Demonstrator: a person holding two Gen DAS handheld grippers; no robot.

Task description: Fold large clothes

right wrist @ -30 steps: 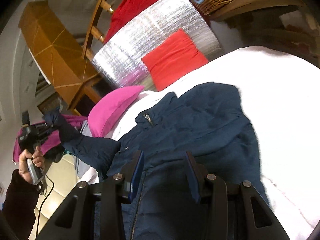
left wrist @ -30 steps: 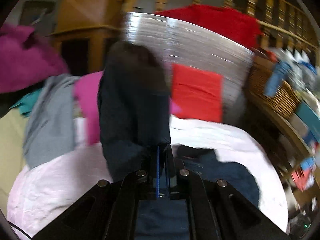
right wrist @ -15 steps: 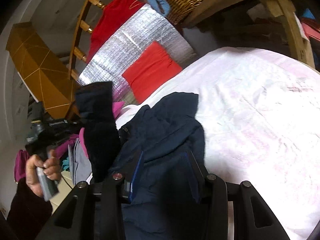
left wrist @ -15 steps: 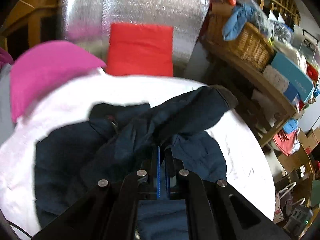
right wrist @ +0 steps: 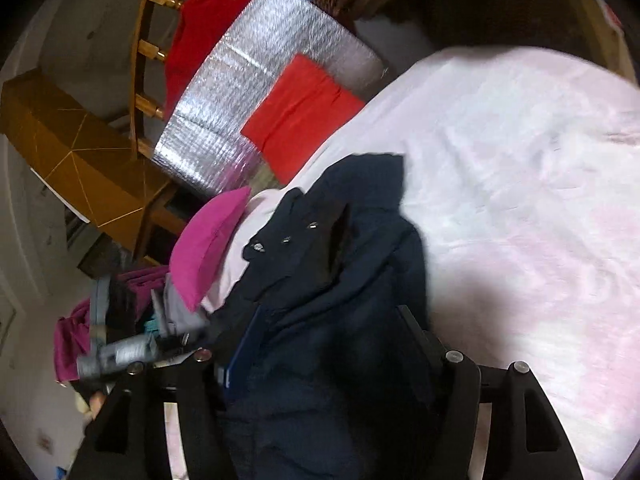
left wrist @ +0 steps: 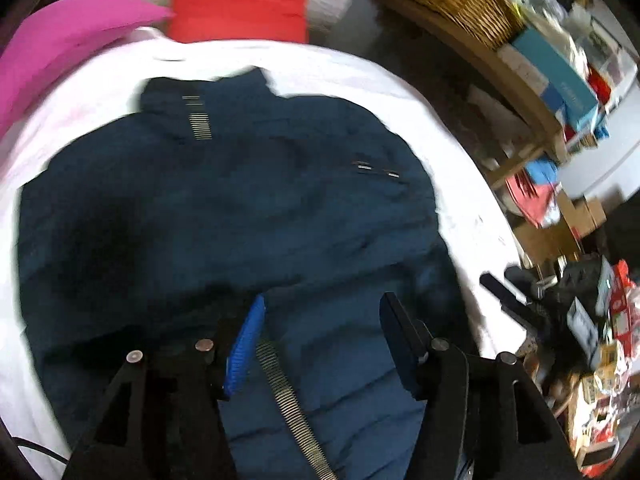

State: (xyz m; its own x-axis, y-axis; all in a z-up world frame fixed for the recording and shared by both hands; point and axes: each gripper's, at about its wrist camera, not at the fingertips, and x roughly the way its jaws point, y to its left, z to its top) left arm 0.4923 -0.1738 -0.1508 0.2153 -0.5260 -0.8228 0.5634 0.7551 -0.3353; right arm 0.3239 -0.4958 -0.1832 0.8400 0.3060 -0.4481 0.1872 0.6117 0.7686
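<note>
Jacket: a navy quilted jacket (left wrist: 240, 208) is lying on the white bedsheet (right wrist: 520, 184), its collar pointing toward the head edge of the bed, where the cushions are leaning. In the left wrist view it is spreading flat across the middle of the bed, its front zipper (left wrist: 288, 400) running down between the gripper fingers. In the right wrist view it is bunching into a ridge along the bed's left side.

Left gripper: the left gripper (left wrist: 320, 320) is hovering over the lower part of the jacket with its jaws standing wide apart; nothing is sitting between them but the fabric below. Whether the fingertips are touching the cloth is unclear through the blur.

Right gripper: the right gripper (right wrist: 328, 320) is also standing wide, with jacket fabric filling the gap between its fingers; whether it is pressing on the cloth or hanging just above cannot be told.

Head edge of bed: a red cushion (right wrist: 304, 116) is leaning against a silver foil panel (right wrist: 256, 80), and a pink pillow (right wrist: 208, 248) is lying at the sheet's left corner.

Beside the bed: a wicker basket (left wrist: 468, 4) is sitting on a wooden shelf (left wrist: 516, 92) along the right edge, and a red garment (right wrist: 200, 24) is hanging on a wooden railing.
</note>
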